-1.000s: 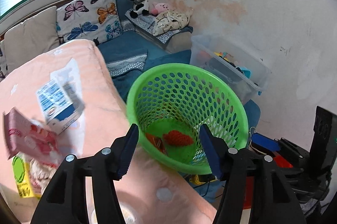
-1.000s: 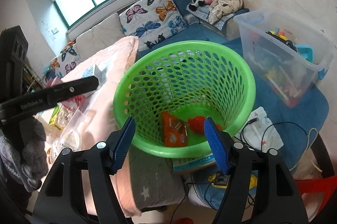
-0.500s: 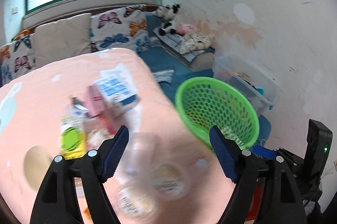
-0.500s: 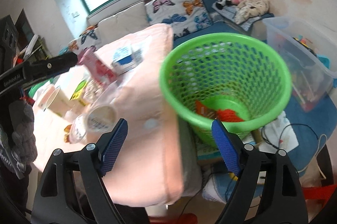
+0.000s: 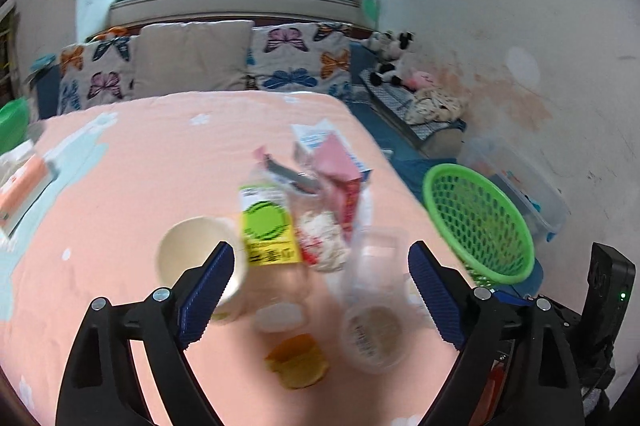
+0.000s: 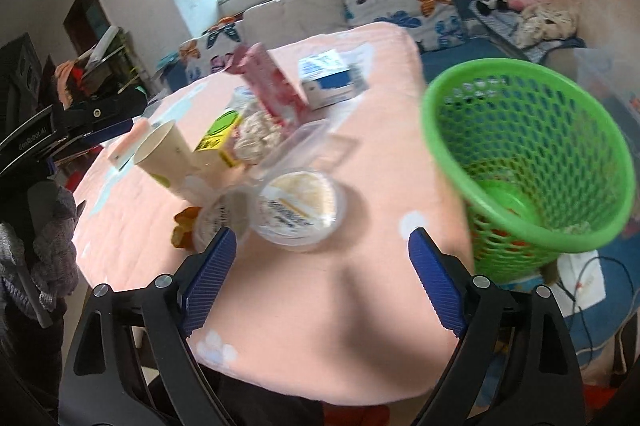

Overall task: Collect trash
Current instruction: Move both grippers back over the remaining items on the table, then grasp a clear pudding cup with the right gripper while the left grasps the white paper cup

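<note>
A heap of trash lies on the pink-covered table: a paper cup on its side, a yellow-green carton, a pink carton, a blue-white box, round clear lidded tubs and an orange peel. My left gripper hovers over the heap, its jaws opening, nothing between them. My right gripper hangs above the table's near corner with its jaws opening too, empty. The green mesh basket stands beside the table's right edge, with trash inside.
A clear plastic storage bin sits behind the basket by the wall. Butterfly cushions and soft toys line a bench under the window. Cables and papers lie on the blue floor. A gloved hand holds the left tool.
Both grippers swung left, away from over the basket to above the table and its trash heap. Both pairs of jaws stand wider than before.
</note>
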Demonstrator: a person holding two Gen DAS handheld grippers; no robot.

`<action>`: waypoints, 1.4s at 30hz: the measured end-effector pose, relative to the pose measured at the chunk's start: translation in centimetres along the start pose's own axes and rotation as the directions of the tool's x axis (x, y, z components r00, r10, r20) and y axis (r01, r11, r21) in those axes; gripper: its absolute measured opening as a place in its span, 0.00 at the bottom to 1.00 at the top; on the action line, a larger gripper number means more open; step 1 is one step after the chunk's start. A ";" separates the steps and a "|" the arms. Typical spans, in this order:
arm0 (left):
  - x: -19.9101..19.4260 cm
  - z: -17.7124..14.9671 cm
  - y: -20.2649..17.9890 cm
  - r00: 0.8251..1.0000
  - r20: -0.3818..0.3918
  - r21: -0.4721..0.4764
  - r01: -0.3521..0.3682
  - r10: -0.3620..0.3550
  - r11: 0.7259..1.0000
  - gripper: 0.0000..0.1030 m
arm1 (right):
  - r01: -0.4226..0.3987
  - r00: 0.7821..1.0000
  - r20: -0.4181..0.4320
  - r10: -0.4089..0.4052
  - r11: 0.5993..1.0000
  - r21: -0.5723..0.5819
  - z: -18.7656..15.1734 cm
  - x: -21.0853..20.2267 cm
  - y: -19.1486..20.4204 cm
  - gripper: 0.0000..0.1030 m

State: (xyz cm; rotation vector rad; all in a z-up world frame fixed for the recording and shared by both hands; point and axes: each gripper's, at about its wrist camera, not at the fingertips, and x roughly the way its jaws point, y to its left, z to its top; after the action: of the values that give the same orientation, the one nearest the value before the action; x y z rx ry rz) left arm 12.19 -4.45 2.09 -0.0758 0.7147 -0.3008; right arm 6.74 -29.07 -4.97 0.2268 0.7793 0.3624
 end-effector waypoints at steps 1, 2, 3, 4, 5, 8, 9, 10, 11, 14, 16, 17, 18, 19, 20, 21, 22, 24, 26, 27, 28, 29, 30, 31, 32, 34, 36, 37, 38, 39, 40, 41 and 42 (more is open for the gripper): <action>-0.1 -0.2 0.8 1.000 -0.003 -0.012 -0.010 0.010 1.000 0.83 | -0.002 1.000 -0.008 0.002 1.000 -0.005 0.1 0.4 0.3 0.85; -0.2 -0.5 1.1 1.000 -0.003 -0.017 -0.015 0.015 1.000 0.83 | -0.003 1.000 -0.013 0.003 1.000 -0.009 0.0 0.6 0.4 0.85; -0.2 -0.7 1.5 1.000 -0.004 -0.022 -0.022 0.022 1.000 0.83 | -0.003 1.000 -0.018 0.002 1.000 -0.015 0.0 1.0 0.6 0.85; -0.2 -0.9 2.2 0.999 -0.005 -0.031 -0.034 0.034 0.999 0.83 | -0.002 1.000 -0.020 0.001 1.000 -0.020 0.0 1.2 0.7 0.85; -0.3 -1.1 2.6 0.999 -0.007 -0.038 -0.038 0.038 0.999 0.84 | 0.002 1.000 -0.027 -0.003 1.000 -0.031 -0.1 1.5 0.9 0.85; -0.3 -1.9 3.9 0.999 -0.018 -0.061 -0.052 0.051 0.997 0.84 | 0.013 0.999 -0.045 -0.015 0.998 -0.061 -0.3 2.1 1.0 0.85; -0.2 -2.0 4.0 0.998 -0.020 -0.062 -0.055 0.053 0.997 0.84 | 0.015 0.999 -0.051 -0.019 0.997 -0.072 -0.4 2.3 1.0 0.85; -0.2 -2.3 4.3 0.998 -0.023 -0.063 -0.059 0.058 0.996 0.84 | 0.020 0.998 -0.055 -0.025 0.996 -0.083 -0.4 2.5 0.9 0.85; -0.1 -2.5 4.4 0.998 -0.025 -0.062 -0.062 0.061 0.996 0.84 | 0.030 0.998 -0.057 -0.035 0.995 -0.096 -0.4 2.8 0.9 0.85; 0.0 -3.1 4.7 0.997 -0.037 -0.064 -0.074 0.072 0.995 0.84 | 0.040 0.997 -0.065 -0.048 0.991 -0.126 -0.2 3.6 0.7 0.85; 0.2 -3.6 5.1 0.996 -0.048 -0.070 -0.077 0.073 0.995 0.84 | 0.028 0.997 -0.073 -0.038 0.991 -0.132 0.0 4.0 0.4 0.85; 0.3 -3.7 5.3 0.996 -0.052 -0.071 -0.079 0.075 0.994 0.84 | 0.026 0.997 -0.072 -0.036 0.991 -0.133 0.1 4.2 0.3 0.85; 0.4 -3.8 5.4 0.995 -0.057 -0.071 -0.080 0.076 0.994 0.84 | 0.025 0.997 -0.071 -0.035 0.990 -0.137 0.2 4.3 0.2 0.85; 0.5 -4.0 5.5 0.995 -0.062 -0.068 -0.080 0.076 0.994 0.84 | 0.021 0.997 -0.073 -0.032 0.990 -0.141 0.4 4.5 0.2 0.84; 0.6 -4.0 5.5 0.995 -0.065 -0.066 -0.080 0.076 0.995 0.84 | 0.015 0.997 -0.074 -0.026 0.990 -0.143 0.5 4.6 0.1 0.84; 0.7 -4.1 5.5 0.995 -0.069 -0.061 -0.081 0.077 0.995 0.84 | 0.009 0.997 -0.075 -0.020 0.989 -0.144 0.5 4.8 0.2 0.83; 0.9 -4.1 5.5 0.994 -0.071 -0.058 -0.082 0.078 0.995 0.84 | 0.003 0.997 -0.079 -0.015 0.989 -0.149 0.7 5.0 0.1 0.82; 1.1 -4.2 5.4 0.994 -0.077 -0.053 -0.083 0.078 0.995 0.84 | -0.002 0.996 -0.083 -0.011 0.988 -0.158 0.7 5.3 0.1 0.81; 1.6 -4.2 5.3 0.994 -0.083 -0.047 -0.082 0.078 0.996 0.84 | -0.015 0.996 -0.085 0.000 0.985 -0.170 0.8 5.5 0.3 0.80; 1.8 -4.2 5.3 0.993 -0.084 -0.043 -0.085 0.081 0.995 0.84 | -0.015 0.997 -0.082 0.000 0.983 -0.181 0.8 5.5 0.5 0.79; 1.9 -4.2 5.4 0.993 -0.085 -0.041 -0.086 0.082 0.995 0.84 | -0.016 0.997 -0.081 0.001 0.982 -0.188 0.8 5.6 0.6 0.79; 2.1 -4.2 5.5 0.993 -0.087 -0.041 -0.086 0.082 0.996 0.84 | -0.020 0.997 -0.082 0.004 0.980 -0.196 0.8 5.6 0.7 0.78; 2.3 -4.3 5.5 0.993 -0.088 -0.041 -0.085 0.081 0.996 0.84 | -0.026 0.996 -0.084 0.009 0.980 -0.200 0.8 5.8 0.8 0.77; 2.5 -4.2 5.6 0.993 -0.088 -0.042 -0.083 0.079 0.996 0.84 | -0.032 0.996 -0.086 0.014 0.978 -0.205 0.9 5.9 0.8 0.75; 2.6 -4.2 5.6 0.993 -0.088 -0.042 -0.081 0.077 0.996 0.84 | -0.035 0.996 -0.086 0.017 0.977 -0.210 0.9 6.0 1.0 0.73; 2.9 -4.2 5.8 0.993 -0.086 -0.041 -0.079 0.075 0.996 0.84 | -0.044 0.996 -0.086 0.026 0.974 -0.221 0.9 6.1 1.1 0.68; 3.1 -4.1 5.8 0.994 -0.084 -0.041 -0.078 0.074 0.996 0.84 | -0.054 0.996 -0.084 0.035 0.973 -0.226 0.9 6.1 1.4 0.65; 3.2 -4.0 6.0 0.994 -0.082 -0.041 -0.077 0.073 0.996 0.84 | -0.053 0.996 -0.084 0.035 0.972 -0.227 0.9 6.1 1.4 0.64; 3.3 -3.9 6.0 0.994 -0.078 -0.041 -0.077 0.073 0.996 0.84 | -0.052 0.996 -0.081 0.034 0.972 -0.230 0.9 6.1 1.5 0.64; 3.4 -3.9 5.9 0.994 -0.076 -0.041 -0.077 0.074 0.996 0.84 | -0.051 0.996 -0.079 0.034 0.972 -0.231 0.9 6.0 1.5 0.64; 3.5 -3.8 6.0 0.995 -0.073 -0.042 -0.075 0.072 0.996 0.84 | -0.051 0.996 -0.078 0.034 0.972 -0.230 0.9 6.0 1.4 0.64; 3.6 -3.8 6.0 0.995 -0.071 -0.044 -0.070 0.067 0.997 0.84 | -0.048 0.997 -0.077 0.031 0.972 -0.231 0.9 6.0 1.4 0.64; 3.7 -3.7 6.1 0.996 -0.069 -0.045 -0.067 0.064 0.997 0.84 | -0.046 0.997 -0.076 0.029 0.972 -0.230 0.8 5.9 1.4 0.64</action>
State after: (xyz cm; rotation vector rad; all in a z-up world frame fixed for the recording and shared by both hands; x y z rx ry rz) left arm 13.89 0.37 -4.08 -0.0868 0.7900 -0.2247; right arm 10.90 -25.49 -7.73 0.0090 0.7970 0.4961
